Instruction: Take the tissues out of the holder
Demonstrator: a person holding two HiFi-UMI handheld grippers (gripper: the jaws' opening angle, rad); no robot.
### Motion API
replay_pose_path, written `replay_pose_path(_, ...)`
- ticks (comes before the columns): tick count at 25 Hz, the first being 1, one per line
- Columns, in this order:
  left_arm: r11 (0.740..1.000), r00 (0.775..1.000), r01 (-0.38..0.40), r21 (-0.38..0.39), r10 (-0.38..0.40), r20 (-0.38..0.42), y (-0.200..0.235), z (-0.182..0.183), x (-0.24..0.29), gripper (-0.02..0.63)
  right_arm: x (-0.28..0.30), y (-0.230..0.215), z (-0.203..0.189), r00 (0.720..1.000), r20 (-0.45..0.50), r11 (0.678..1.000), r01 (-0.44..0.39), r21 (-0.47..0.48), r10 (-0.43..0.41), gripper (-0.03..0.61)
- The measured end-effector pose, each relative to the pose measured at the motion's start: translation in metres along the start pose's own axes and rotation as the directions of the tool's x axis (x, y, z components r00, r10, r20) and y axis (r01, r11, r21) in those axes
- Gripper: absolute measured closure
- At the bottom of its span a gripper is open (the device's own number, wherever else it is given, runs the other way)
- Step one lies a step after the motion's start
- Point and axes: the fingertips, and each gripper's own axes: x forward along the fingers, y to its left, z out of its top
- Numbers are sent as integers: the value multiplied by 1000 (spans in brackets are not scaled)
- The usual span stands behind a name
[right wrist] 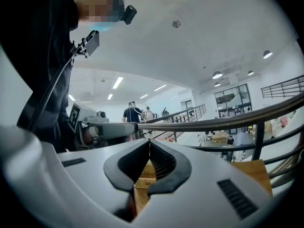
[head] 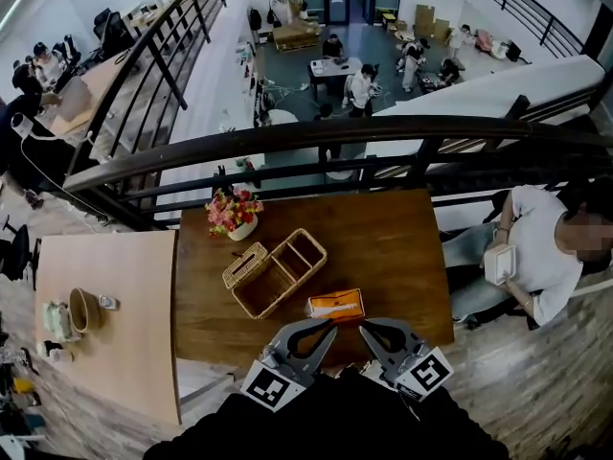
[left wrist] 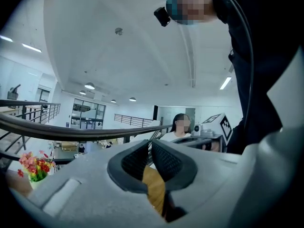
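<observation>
Since the orange tissue pack (head: pixel 336 305) lies outside the wicker holder (head: pixel 276 271) near the surface's front edge, apparently removed, left hand-held gripper (head: pixel 330 326) and right hand-held gripper (head: pixel 364 327) hover clenched, empty.

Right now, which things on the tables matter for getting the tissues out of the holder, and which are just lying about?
Belongs to the job:
wicker holder
orange tissue pack, lying on the table beside it
left gripper and right gripper, both shut, empty

Just lying about:
flower pot
cup on the lighter side table
</observation>
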Motion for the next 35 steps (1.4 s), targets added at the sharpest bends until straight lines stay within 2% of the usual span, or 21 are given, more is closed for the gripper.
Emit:
replay_pose_path(4, 1000, 1000, -12, 1, 12, 8, -3, -1, -5, 604, 2, 8, 2, 1000, 7, 1000, -18, -6, 18, 574)
replay_pose_path(19, 1000, 1000, -14, 16, 14, 3, -10, -8, -11, 604, 2, 22, 7, 999, 14, 999, -41, -35, 41, 574)
replay_pose_path(23, 1000, 1000, -10, 12, 10, -2, -12, -9, -13, 604, 3, 28, 16, 997, 49, 998, -57, -36, 59, 574)
replay_pose_path(26, 1000, 1000, -10, 10, 10, -5, -13, -12, -14, 604, 2, 27, 10, 998, 16, 997, -54, -46, 54, 574)
replay_pose_path(35, 1000, 1000, -9, 13, 9, -9, -14, -13, -16, 604, -1, 29, 8, 999, 1, 998, -45, -53, 45, 574)
